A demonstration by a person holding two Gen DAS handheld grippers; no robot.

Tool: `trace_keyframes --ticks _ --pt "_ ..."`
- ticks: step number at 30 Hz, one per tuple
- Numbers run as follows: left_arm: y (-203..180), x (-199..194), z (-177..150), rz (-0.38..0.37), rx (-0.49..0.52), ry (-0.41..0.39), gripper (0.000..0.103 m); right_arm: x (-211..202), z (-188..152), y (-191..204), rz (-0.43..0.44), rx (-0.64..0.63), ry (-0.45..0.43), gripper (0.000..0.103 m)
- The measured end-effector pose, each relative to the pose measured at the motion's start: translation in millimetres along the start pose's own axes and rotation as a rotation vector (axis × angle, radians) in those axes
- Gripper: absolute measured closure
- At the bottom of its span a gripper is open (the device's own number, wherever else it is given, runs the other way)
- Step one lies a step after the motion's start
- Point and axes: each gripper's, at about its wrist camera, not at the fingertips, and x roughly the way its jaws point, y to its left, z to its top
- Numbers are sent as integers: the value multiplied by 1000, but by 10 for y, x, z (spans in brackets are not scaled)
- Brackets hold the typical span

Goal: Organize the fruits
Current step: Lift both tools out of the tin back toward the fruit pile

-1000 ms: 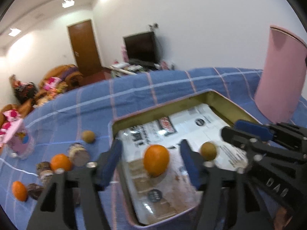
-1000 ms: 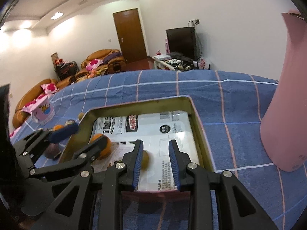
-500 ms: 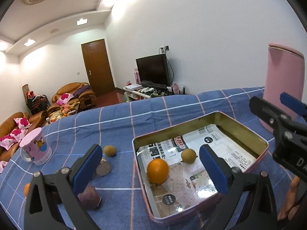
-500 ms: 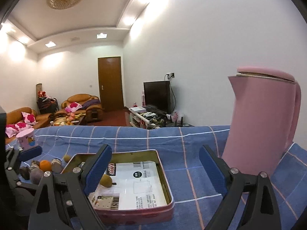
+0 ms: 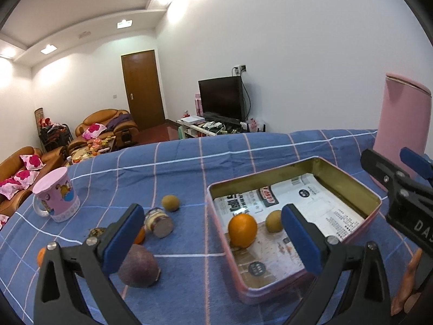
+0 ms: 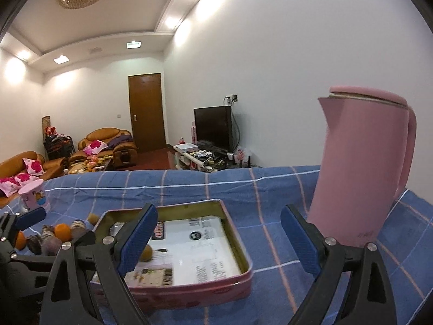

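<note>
A pink tin tray (image 5: 374,211) lined with paper sits on the blue checked cloth. In it lie an orange (image 5: 242,230) and a small brown fruit (image 5: 274,221). My left gripper (image 5: 211,239) is open and empty, held back above the tray's near left corner. Left of the tray lie a purple fruit (image 5: 138,265), a cut fruit (image 5: 158,222), a brown fruit (image 5: 170,203) and more oranges, partly hidden by my left finger. My right gripper (image 6: 217,242) is open and empty above the tray (image 6: 243,268). The brown fruit (image 6: 146,253) peeks from behind its left finger.
A tall pink kettle (image 6: 362,168) stands at the right of the tray. A pink mug (image 5: 55,195) stands at the far left of the table. The table's far edge drops to a living room with sofas and a TV.
Both grippers opened wide and pulled back and up from the tray. The orange and the brown fruit stay lying in the tray.
</note>
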Motion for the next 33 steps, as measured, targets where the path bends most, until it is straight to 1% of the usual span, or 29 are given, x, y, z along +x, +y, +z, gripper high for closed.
trace_keyframes --ticks 9,20,29,33 --pt "217 -35 -50 9 -15 11 0 -24 -51 192 50 48 38 10" --pt "662 -31 -140 47 -69 44 0 -20 -107 629 107 39 67 10" --pt "1011 -37 -194 88 -75 52 0 17 -132 1016 140 2 85 10" --pt "1228 -48 -226 104 -65 56 0 41 -147 1197 162 -17 102 10"
